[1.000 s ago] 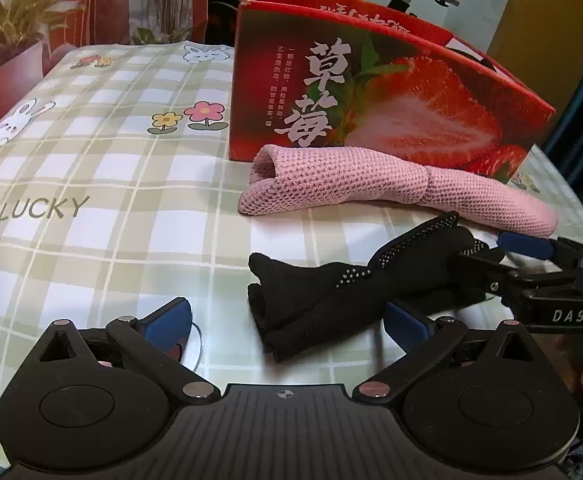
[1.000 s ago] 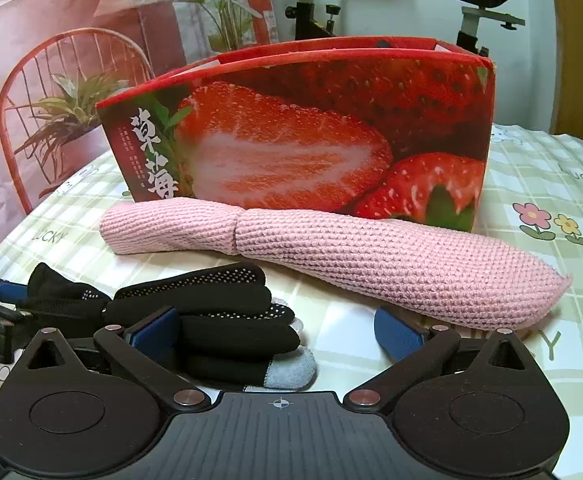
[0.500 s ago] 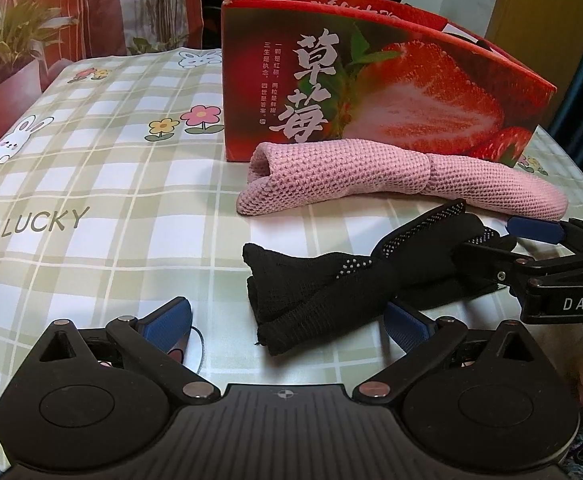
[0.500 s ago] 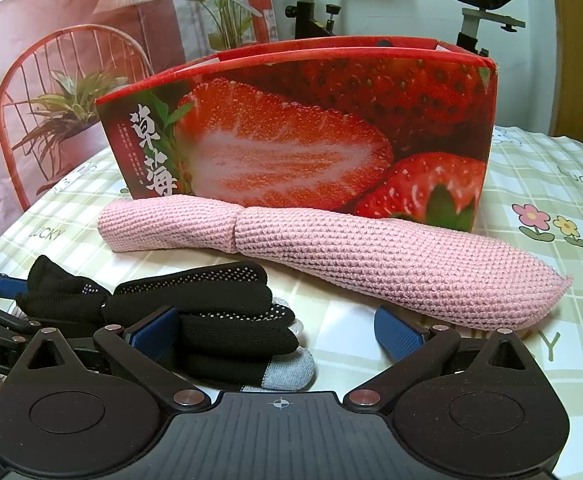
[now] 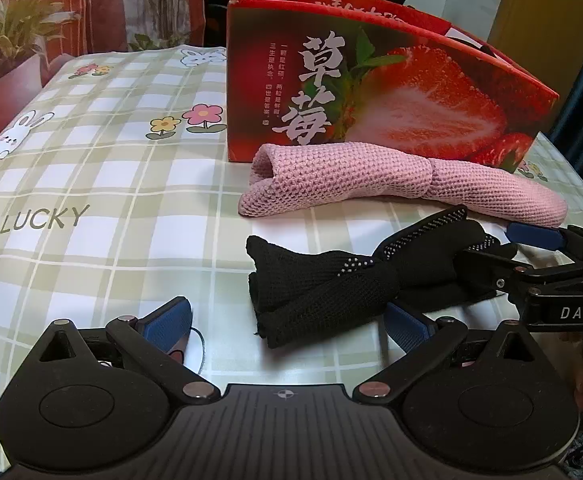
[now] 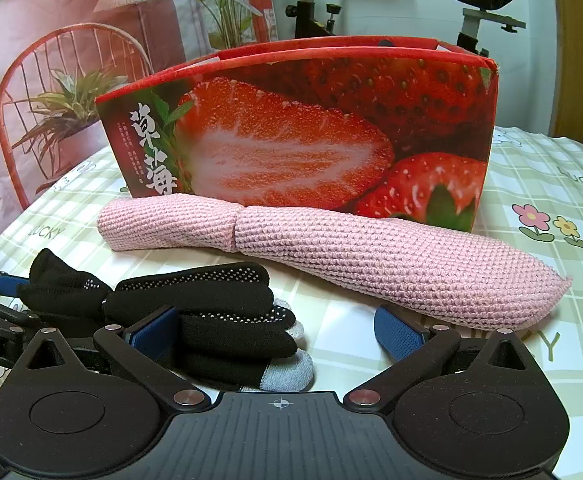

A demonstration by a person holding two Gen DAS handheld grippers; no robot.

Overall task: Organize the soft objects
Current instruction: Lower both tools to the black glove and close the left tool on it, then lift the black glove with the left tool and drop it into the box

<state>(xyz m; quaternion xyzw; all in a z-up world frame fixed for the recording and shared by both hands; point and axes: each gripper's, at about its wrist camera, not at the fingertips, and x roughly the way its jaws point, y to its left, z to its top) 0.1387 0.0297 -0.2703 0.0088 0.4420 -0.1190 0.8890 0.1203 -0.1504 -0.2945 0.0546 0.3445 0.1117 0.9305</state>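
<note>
We see a surface (image 5: 91,152) covered by a checked cloth with flowers, rabbits and the word LUCKY printed on it. On it stands a red box (image 5: 371,92) with a large strawberry picture; its top is open.

Just in front of the box lies a long pink knitted piece (image 5: 371,184), folded lengthwise. In the right wrist view the same pink knitted piece (image 6: 331,252) runs across the front wall of the red box (image 6: 311,132) and seems to touch it near the middle; its right end reaches out beyond the box.

Nearer to us lie the black gloves (image 5: 331,280), with small white dots on the fabric. In the right wrist view the black gloves (image 6: 211,312) are stacked together and show grey fingertips at the near end.

The left gripper (image 5: 287,322) is wide open and holds nothing. Its right blue pad sits against the cuff end of the gloves, while the left pad is over the bare cloth.

The right gripper (image 6: 279,330) is also wide open. The finger part of the gloves lies between its pads, close to the left pad, but the pads are not pressed on it. In the left wrist view the right gripper (image 5: 503,252) comes in from the right side, with the glove fingers between its two arms.
</note>
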